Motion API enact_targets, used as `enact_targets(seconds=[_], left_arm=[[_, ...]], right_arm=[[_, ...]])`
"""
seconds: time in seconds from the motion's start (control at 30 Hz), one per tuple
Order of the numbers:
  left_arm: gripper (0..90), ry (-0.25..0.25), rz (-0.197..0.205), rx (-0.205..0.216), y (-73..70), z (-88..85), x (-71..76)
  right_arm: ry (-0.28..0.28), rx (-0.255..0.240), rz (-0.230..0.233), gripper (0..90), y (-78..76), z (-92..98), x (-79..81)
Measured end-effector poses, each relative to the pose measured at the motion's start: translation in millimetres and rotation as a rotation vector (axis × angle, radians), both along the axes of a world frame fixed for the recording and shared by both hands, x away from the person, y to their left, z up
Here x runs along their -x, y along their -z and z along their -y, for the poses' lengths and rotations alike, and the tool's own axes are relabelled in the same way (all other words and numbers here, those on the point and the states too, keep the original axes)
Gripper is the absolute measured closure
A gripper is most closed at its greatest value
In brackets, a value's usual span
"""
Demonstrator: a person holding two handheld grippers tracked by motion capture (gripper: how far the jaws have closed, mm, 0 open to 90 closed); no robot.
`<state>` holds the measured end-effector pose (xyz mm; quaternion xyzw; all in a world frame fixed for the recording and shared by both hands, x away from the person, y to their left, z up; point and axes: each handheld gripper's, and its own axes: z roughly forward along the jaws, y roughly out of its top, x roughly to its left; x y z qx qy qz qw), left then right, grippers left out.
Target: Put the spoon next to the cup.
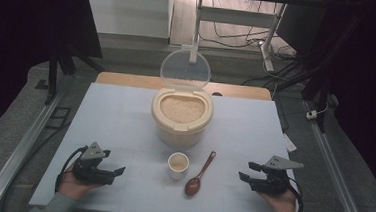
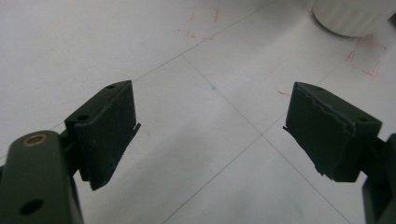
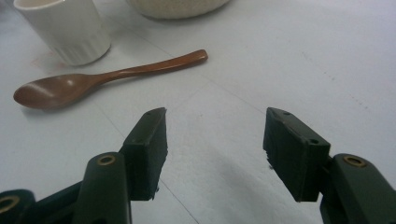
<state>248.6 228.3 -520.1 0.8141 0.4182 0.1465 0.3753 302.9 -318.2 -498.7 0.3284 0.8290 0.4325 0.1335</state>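
Resting apart with jaws open and empty, the left gripper and right gripper have yet to touch the wooden spoon, while the cup already holds some rice and the rice container stands open.

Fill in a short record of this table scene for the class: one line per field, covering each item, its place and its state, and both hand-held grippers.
Container: round cream plastic rice bin, centre of table, full of rice
Lid: clear round lid, raised upright behind the bin
Cup: small white ribbed cup, in front of the bin
Spoon: brown wooden spoon, lying flat right of the cup, bowl toward the person
Left hand-held gripper: open, nothing between jaws
Right hand-held gripper: open, nothing between jaws, pointing toward the spoon
Surface: pale blue-grey table top
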Motion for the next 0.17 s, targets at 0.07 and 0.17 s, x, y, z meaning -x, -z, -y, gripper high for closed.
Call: enact_targets(seconds=[0.07,0.17], left_arm=[[16.1,0.0,0.001,0.0,0.0,0.0,0.0],[16.1,-0.001,0.002,0.0,-0.2,-0.3,-0.1]], right_arm=[[0.002,0.012,0.002,39.5,0.4,-1.3,0.4],[0.0,0.025,0.005,39.5,1.0,-1.7,0.4]])
